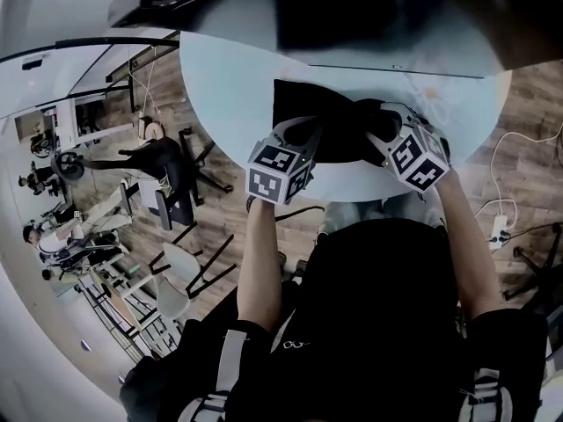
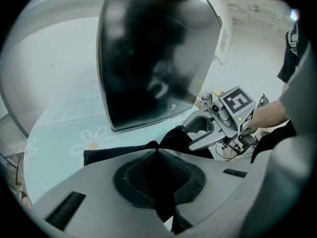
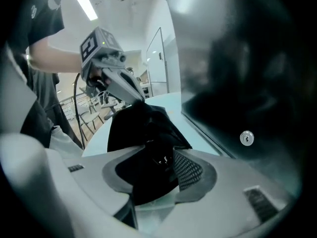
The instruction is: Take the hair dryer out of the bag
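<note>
A black bag (image 1: 308, 104) lies on the round pale-blue table (image 1: 229, 86). My left gripper (image 1: 303, 134) sits at the bag's near left edge, and in the left gripper view it (image 2: 158, 150) is shut on a fold of the bag's cloth (image 2: 124, 152). My right gripper (image 1: 383, 121) is at the bag's right end. In the right gripper view a black lump with small light marks (image 3: 158, 157), the hair dryer as far as I can tell, fills the gap between its pads. The left gripper (image 3: 136, 100) pinches the bag (image 3: 129, 128) beyond it.
A big dark panel (image 2: 148, 58) with a small round lock (image 3: 246, 138) stands at the table's far side, close behind the bag. Chairs (image 1: 167, 174) stand on the wooden floor to the left, and a white cable and power strip (image 1: 500, 227) lie to the right.
</note>
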The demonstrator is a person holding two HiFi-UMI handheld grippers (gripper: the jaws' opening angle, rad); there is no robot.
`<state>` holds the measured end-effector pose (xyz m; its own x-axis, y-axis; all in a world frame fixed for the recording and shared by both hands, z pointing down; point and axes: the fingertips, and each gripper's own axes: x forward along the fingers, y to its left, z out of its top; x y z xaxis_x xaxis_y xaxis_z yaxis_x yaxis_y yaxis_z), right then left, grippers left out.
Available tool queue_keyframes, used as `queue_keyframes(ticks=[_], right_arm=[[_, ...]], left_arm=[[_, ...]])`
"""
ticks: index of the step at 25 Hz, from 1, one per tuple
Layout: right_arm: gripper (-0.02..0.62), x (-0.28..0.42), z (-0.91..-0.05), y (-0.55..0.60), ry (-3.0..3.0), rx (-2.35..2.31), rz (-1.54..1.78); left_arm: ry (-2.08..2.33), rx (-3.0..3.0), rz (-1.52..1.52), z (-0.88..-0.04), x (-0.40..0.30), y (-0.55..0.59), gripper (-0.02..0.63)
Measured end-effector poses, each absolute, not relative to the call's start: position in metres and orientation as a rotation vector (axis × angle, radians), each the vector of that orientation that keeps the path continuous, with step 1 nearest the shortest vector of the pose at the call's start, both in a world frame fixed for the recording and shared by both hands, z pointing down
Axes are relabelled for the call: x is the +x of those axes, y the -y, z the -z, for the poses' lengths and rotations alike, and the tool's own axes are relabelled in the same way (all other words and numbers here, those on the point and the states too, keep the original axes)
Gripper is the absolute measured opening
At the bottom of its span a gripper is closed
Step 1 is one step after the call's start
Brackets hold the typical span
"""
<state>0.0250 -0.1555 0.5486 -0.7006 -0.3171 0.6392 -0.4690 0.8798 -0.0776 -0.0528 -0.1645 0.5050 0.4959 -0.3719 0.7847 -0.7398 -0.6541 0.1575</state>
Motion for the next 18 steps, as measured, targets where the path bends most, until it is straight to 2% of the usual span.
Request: queue_keyframes(ticks=[10,18], right_arm=[[0.149,0.014,-0.567,0.146,2.269,0.141,0.221],[0.137,0.009,-0.576,0.146,2.23,-0.024,0.258]], left_arm=[[0.935,2.221,-0.988,-0.51,-0.051,0.156,0.014],[0.963,2.211,-0.965,-0.514,-0.052,0.156,0.012]])
